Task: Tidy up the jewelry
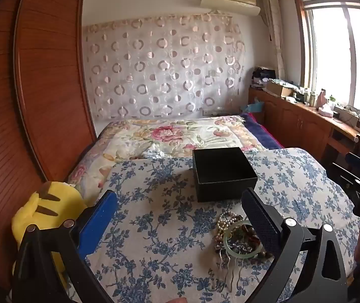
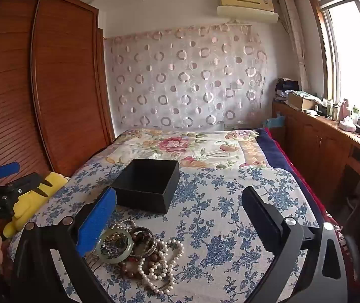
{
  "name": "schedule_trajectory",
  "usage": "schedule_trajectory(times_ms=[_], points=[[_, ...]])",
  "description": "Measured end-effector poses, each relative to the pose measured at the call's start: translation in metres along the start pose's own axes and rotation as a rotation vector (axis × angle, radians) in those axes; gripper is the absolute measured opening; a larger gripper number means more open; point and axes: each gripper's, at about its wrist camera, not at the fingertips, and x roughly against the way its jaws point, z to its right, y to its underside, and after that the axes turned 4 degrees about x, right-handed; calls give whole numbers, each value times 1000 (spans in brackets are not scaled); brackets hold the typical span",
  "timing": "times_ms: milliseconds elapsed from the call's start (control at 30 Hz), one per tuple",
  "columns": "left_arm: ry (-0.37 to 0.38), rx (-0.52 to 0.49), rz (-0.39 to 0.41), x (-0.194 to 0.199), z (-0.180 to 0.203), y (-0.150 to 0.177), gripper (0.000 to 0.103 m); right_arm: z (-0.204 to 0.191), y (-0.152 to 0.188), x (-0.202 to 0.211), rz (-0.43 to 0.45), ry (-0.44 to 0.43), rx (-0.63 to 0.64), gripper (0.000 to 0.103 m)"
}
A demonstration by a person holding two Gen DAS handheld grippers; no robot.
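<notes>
Nothing is put away yet: the black box [image 2: 145,185] is empty, the jewelry pile [image 2: 139,252] lies beside it, and the left gripper [image 1: 180,217] and right gripper [image 2: 180,217], 2 in all, are spread wide and hold nothing.

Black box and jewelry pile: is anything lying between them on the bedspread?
No. In both wrist views only bare floral bedspread separates the open black box from the jewelry pile; the pearl strand stops short of the box.

From my feed, the bed [image 2: 192,146] anchors the room: a wooden wardrobe [image 2: 53,88] stands along its left side, with a yellow plush toy [image 1: 46,209] beside it. A circle-patterned curtain [image 2: 185,80] hangs behind the bed's head, an air conditioner [image 2: 246,6] above that, and a cluttered wooden cabinet [image 2: 318,139] runs under the window [image 2: 351,58] on its right.
</notes>
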Motion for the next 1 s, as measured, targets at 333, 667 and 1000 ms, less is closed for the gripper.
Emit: schedule_trajectory(times_ms=[333, 667, 1000], points=[[8, 11, -2, 0, -1, 0, 95, 0, -1, 0, 4, 1, 2, 100], [9, 15, 3, 0, -2, -1, 95, -1, 0, -1, 5, 1, 2, 100], [11, 15, 10, 1, 2, -8, 95, -1, 0, 0, 7, 1, 2, 100]])
